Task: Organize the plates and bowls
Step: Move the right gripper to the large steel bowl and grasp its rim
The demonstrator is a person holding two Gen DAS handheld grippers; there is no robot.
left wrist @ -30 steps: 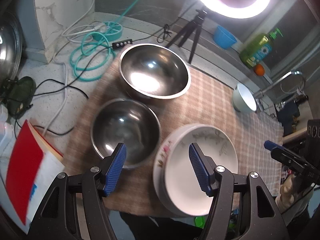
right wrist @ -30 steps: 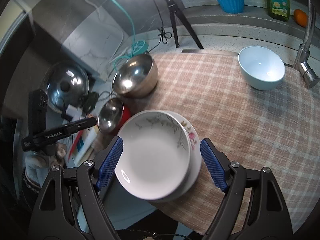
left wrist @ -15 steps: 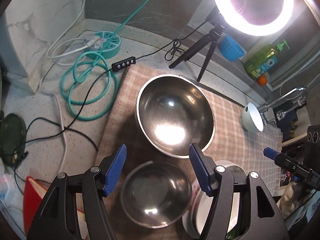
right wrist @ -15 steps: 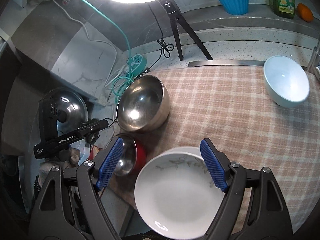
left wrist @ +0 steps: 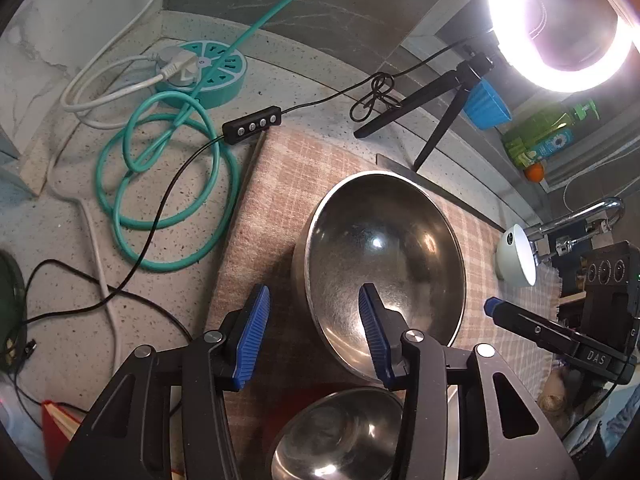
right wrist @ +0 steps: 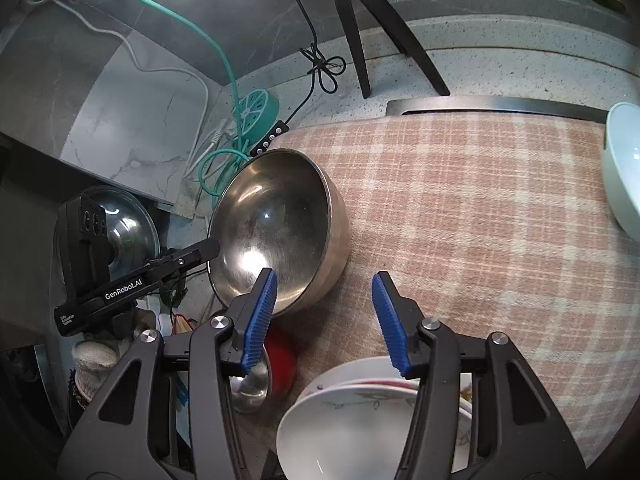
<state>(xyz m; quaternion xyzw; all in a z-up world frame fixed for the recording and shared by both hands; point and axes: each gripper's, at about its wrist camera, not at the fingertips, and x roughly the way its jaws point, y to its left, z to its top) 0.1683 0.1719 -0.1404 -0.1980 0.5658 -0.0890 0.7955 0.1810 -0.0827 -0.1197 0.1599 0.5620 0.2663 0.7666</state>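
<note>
Nearest to the left wrist camera, the left tool [left wrist: 312, 334] is spread wide and holds nothing; its right finger [left wrist: 374, 332] stands in front of the large steel bowl [left wrist: 384, 264], its left one over the checked cloth [left wrist: 280, 184]. Below it, the small steel bowl [left wrist: 340, 436] is partly cut off by the tool's frame. On the right side, the right tool [right wrist: 324, 320] is also spread and empty. White plates [right wrist: 352, 424] lie stacked under it, their front part hidden by the frame and their flower print hard to read. Behind the left finger, the small bowl [right wrist: 252, 384] shows only as a sliver. Farther on the worktop [left wrist: 60, 220], a pale blue bowl [right wrist: 624, 168] is cut by the picture edge.
</note>
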